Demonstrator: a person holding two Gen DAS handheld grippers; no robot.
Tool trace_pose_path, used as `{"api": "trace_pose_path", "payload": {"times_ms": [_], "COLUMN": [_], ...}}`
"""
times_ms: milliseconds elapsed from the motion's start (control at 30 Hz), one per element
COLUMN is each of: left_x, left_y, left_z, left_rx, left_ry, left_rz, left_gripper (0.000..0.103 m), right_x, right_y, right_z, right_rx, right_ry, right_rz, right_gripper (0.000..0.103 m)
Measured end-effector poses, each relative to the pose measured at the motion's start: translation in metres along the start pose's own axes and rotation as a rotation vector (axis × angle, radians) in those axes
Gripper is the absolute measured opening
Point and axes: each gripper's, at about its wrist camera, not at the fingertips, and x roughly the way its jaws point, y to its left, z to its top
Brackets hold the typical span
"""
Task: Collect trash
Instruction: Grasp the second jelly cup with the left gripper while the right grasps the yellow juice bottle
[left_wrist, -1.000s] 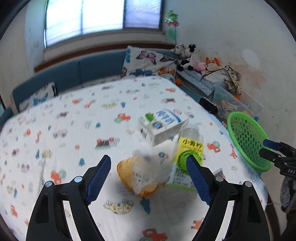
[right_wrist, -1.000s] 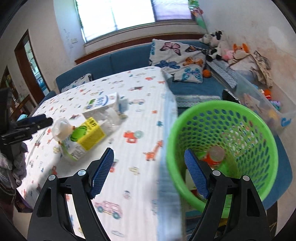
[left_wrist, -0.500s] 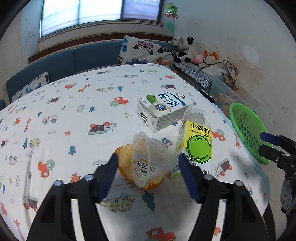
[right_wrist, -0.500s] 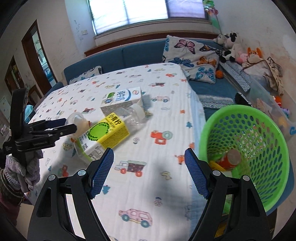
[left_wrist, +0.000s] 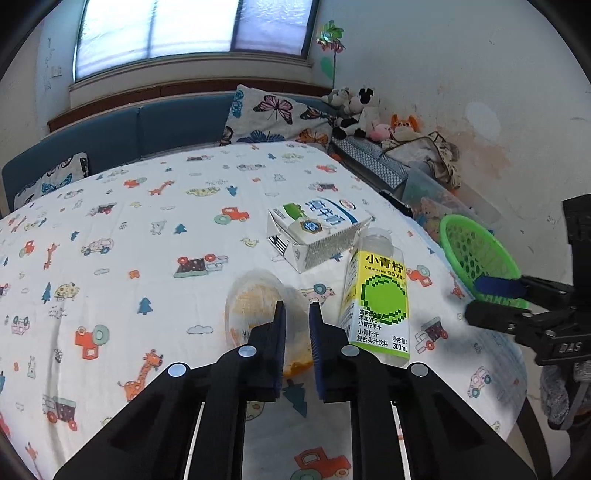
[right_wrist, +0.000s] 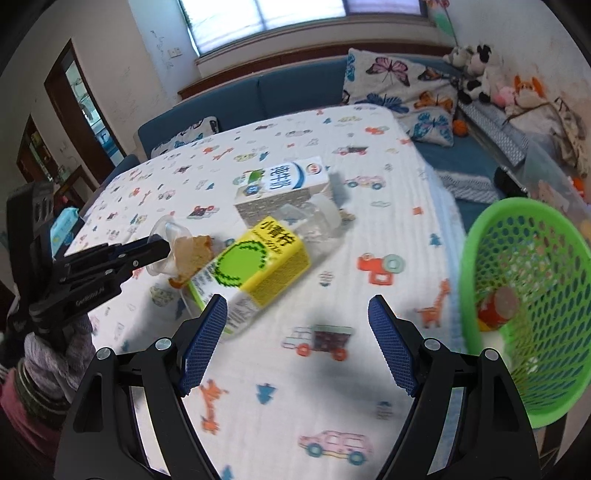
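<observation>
The left gripper (left_wrist: 295, 317) has just been closing & is now clamped on the wall of a clear plastic cup (left_wrist: 255, 306), which lies on its side on the cartoon-print tablecloth (left_wrist: 122, 258), touching an orange peel (right_wrist: 192, 254). Just beside it a lime juice bottle (left_wrist: 380, 299) is lying, with a milk carton (left_wrist: 314, 232) behind. The right gripper (right_wrist: 297, 343) is held wide open above the cloth, nothing betw. its pads. The green basket (right_wrist: 524, 295) stands at the table edge w/ a red can (right_wrist: 495, 306) inside.
</observation>
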Motion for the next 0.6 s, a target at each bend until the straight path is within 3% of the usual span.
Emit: {"api": "trace_pose_path", "payload": {"times_ms": [300,600], "left_x": [-0.028,-0.028], "left_y": [0.012,0.026], "left_z": [0.000,-0.012], "left_rx": [-0.001,-0.014], "left_ry": [-0.060,-0.024], "left_rz": [-0.028,-0.061], "left_gripper": [0.007,0.009], "right_x": [0.032,0.061], "right_y": [0.009,0.005], "right_z": [0.022,0.036], "right_rx": [0.140,0.316], "right_ry": [0.102,0.194], "right_rz": [0.055,0.052], "right_gripper": [0.078,0.075]}}
